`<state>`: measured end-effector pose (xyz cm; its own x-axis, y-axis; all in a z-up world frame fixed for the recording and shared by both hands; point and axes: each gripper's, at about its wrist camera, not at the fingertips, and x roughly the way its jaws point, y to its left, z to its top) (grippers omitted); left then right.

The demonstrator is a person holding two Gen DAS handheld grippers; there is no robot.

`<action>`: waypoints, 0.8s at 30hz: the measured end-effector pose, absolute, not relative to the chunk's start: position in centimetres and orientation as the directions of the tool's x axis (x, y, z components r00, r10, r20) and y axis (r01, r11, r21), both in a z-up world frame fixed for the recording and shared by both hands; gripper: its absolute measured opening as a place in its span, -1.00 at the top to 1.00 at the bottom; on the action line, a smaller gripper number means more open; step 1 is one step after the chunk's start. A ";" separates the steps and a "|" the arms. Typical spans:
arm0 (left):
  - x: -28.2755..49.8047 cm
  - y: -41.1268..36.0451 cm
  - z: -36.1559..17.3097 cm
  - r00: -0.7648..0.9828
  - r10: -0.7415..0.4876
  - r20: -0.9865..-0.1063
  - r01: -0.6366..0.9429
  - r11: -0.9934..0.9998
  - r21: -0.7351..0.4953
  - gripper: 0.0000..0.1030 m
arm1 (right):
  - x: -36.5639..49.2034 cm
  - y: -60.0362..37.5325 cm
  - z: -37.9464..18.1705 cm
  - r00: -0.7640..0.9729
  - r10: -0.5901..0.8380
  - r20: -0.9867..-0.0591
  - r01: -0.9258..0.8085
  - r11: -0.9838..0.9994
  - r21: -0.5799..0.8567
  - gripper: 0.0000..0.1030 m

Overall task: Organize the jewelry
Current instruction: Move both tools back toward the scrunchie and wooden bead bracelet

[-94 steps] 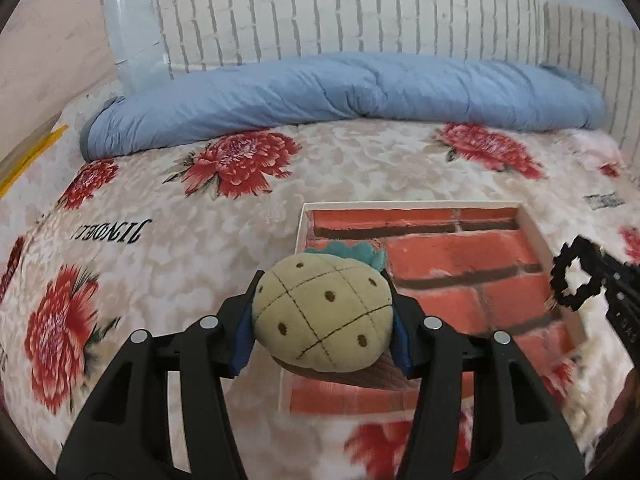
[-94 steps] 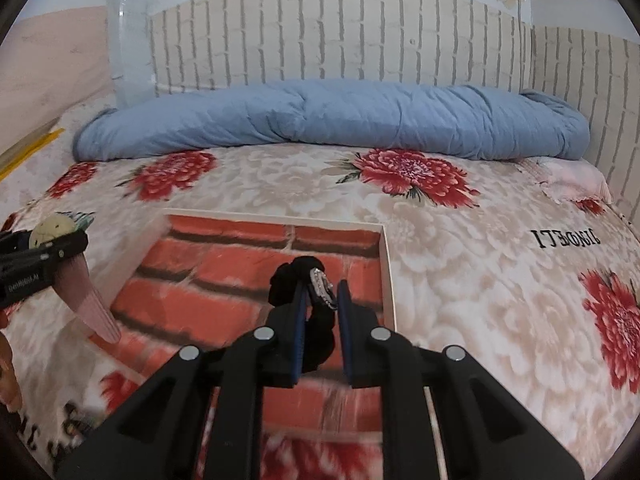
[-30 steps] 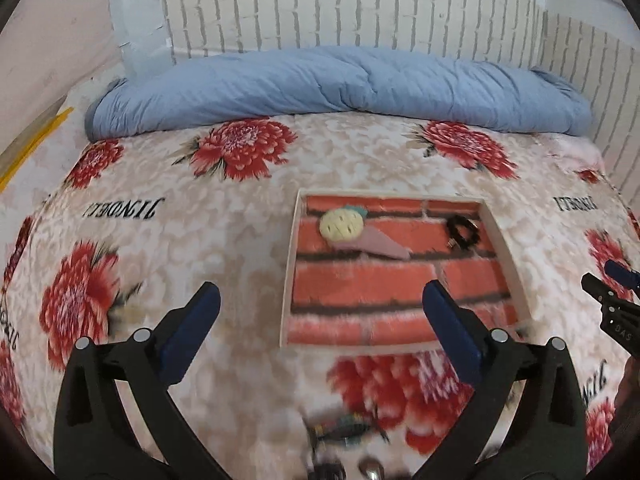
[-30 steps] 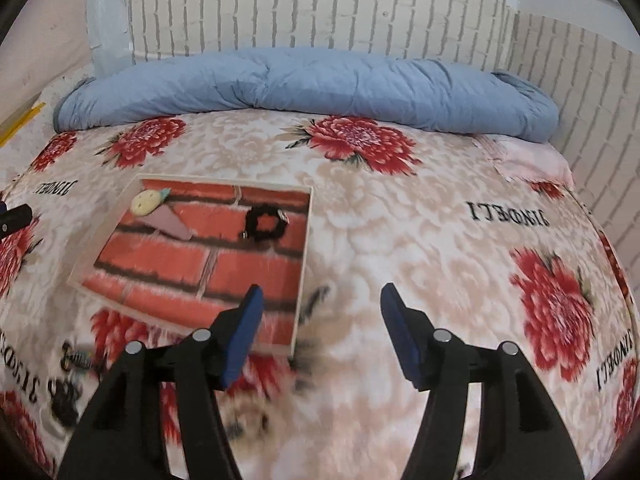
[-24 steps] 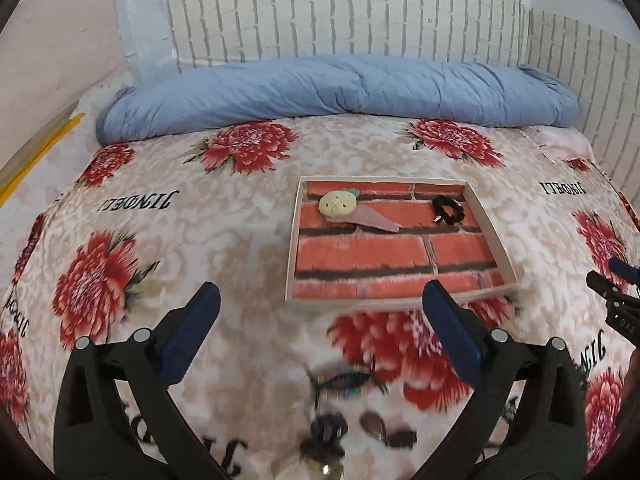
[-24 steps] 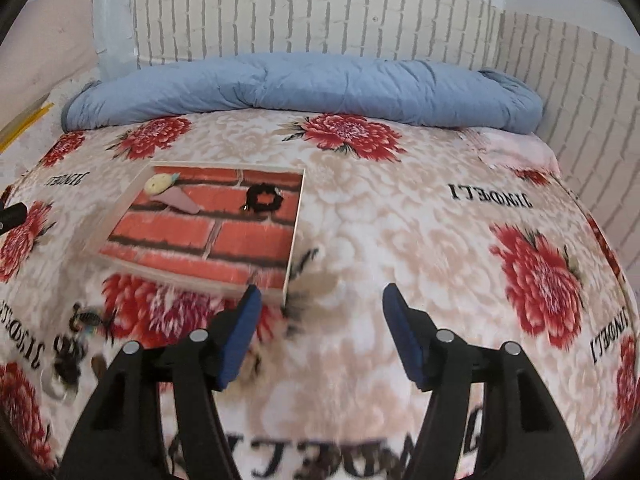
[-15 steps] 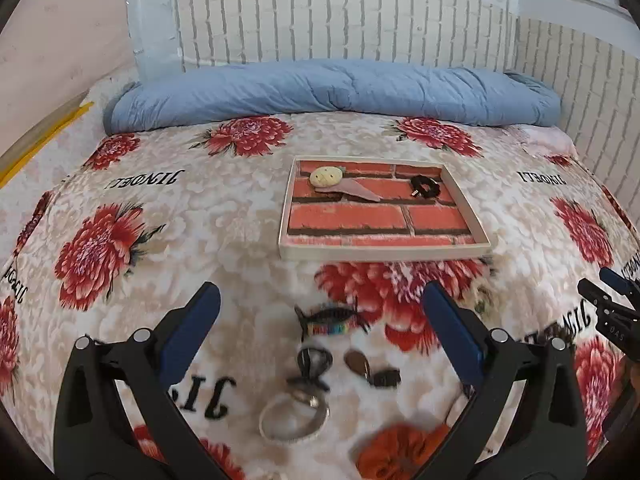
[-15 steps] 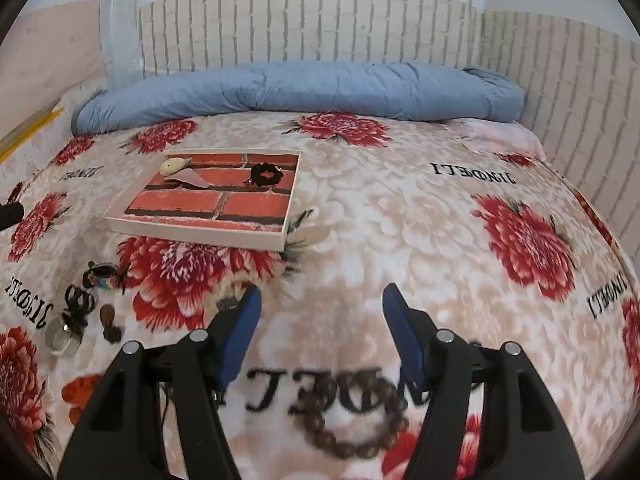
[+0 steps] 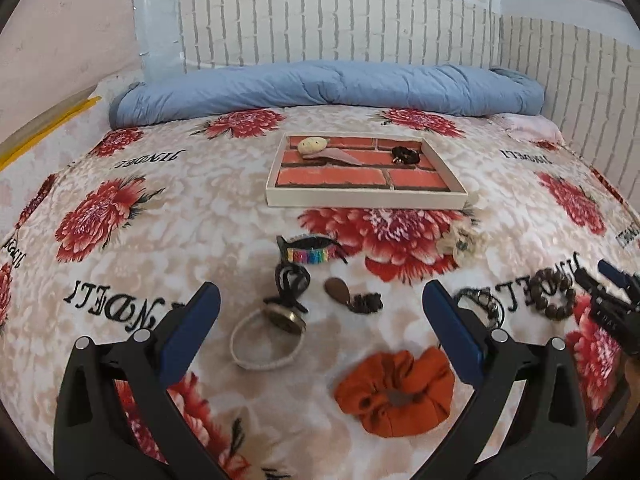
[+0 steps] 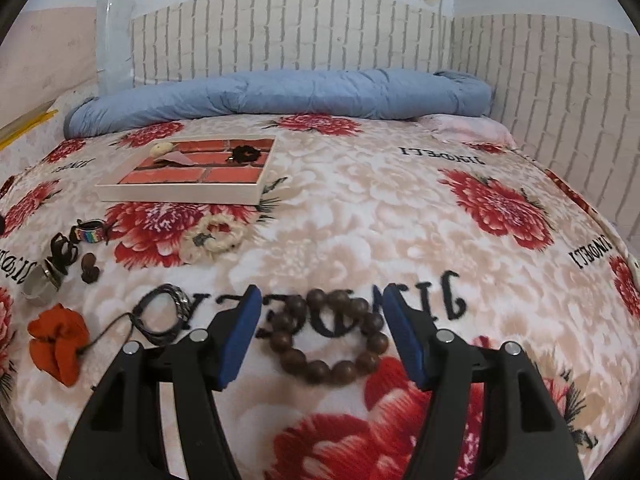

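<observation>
1. Left hand-held gripper [image 9: 320, 320]: released, jaws spread wide, nothing between them; hovering over a cluster of small pieces on the bed's floral blanket [image 9: 180, 208].
2. Under it, left to right: pale woven bangle [image 9: 266, 342] with a brass-coloured round piece [image 9: 286, 318] on a black cord, a brown teardrop pendant [image 9: 337, 290], an orange fabric scrunchie [image 9: 394, 394]; further off, a rainbow-striped band [image 9: 308, 255].
3. Centre, well beyond the cluster: shallow white-rimmed tray [image 9: 366, 199] lined in a brick print, already holding a plush pineapple clip [image 9: 313, 145] and a small black scrunchie [image 9: 405, 155].
4. Right hand-held gripper [image 10: 322, 330]: also released, blue pads on either side of a brown wooden bead bracelet [image 10: 326, 336], not touching it.
5. Likely step: picking up the bracelet for the tray.
6. To do well: lower until the pads straddle one arc of beads, not the whole loop; round, hard, glossy beads probably roll, so close across a single bead's middle.
7. Soft, plushy blanket gives under pressure: press slightly in, avoid pinching fabric.
8. Just left of the bracelet, a dark braided cord bracelet [image 10: 164, 314] with a trailing thread: keep clear.
</observation>
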<state>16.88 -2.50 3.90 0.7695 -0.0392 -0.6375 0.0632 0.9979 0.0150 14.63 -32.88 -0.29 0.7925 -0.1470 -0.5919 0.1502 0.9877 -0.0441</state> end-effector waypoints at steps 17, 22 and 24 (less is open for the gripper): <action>16.2 -4.3 -3.8 0.716 -0.094 -0.691 0.084 0.995 -0.049 -0.90 | 14.4 -36.1 -3.0 0.752 -0.212 -0.624 0.227 0.972 -0.057 -0.21; 16.3 -4.2 -4.3 0.709 -0.105 -0.697 0.089 0.994 -0.059 -0.90 | 14.7 -36.3 -3.5 0.739 -0.226 -0.635 0.234 0.970 -0.072 -0.21; 16.4 -4.2 -4.5 0.706 -0.107 -0.700 0.093 0.994 -0.059 -0.90 | 14.9 -36.5 -3.7 0.731 -0.225 -0.644 0.238 0.969 -0.069 -0.21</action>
<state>16.37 -4.17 -4.48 0.7065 -0.1074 -0.6995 0.0928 0.9939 -0.0589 14.90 -36.47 -3.69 0.7310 -0.2252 -0.6442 0.2378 0.9689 -0.0689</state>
